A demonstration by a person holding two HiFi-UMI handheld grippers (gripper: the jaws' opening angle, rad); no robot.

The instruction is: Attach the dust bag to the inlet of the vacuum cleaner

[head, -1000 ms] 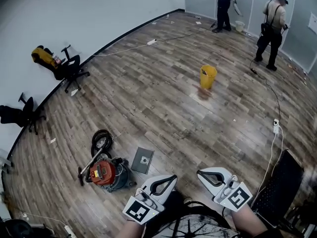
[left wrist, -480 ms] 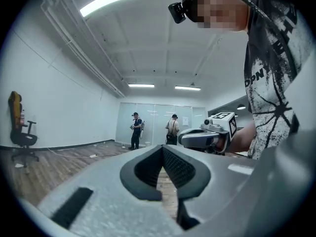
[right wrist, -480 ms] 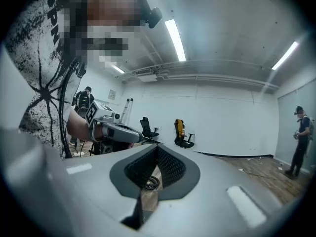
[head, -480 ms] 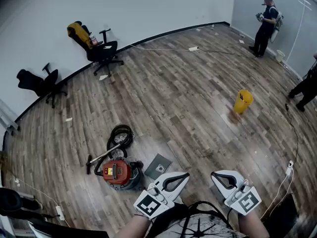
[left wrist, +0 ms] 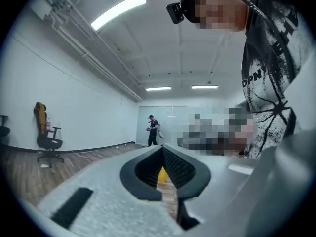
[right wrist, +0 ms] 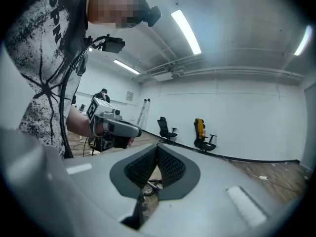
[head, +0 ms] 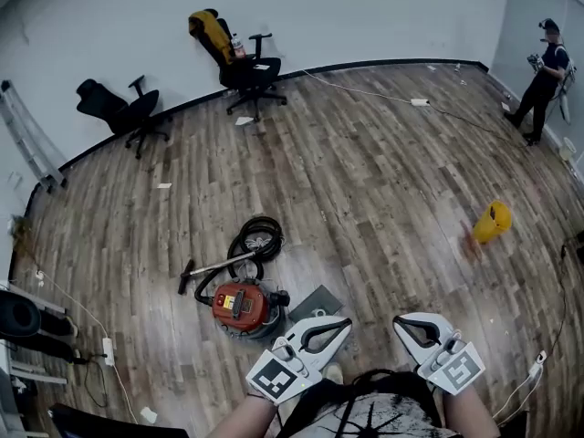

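Observation:
A red canister vacuum cleaner (head: 241, 307) sits on the wood floor with its black hose (head: 258, 238) coiled behind it and a wand (head: 214, 267) lying alongside. Right of it the dust bag (head: 315, 303) lies flat, grey, with a round hole in its collar. My left gripper (head: 345, 322) is held low near my body, just this side of the bag, shut and empty. My right gripper (head: 399, 321) is further right, also shut on nothing. Their meshed pads meet in the left gripper view (left wrist: 162, 148) and the right gripper view (right wrist: 158, 146).
Two office chairs (head: 246, 67) (head: 128, 112) stand by the far wall, and a ladder (head: 32, 135) leans at the left. A yellow bucket (head: 493, 222) lies tipped at the right. A person (head: 545, 80) stands in the far corner. Cables and a power strip (head: 105, 349) trail at the left.
The view has swung leftward across the room, so the vacuum and dust bag now sit nearer the middle and the bucket has slid right. Both grippers stay shut and low in the picture.

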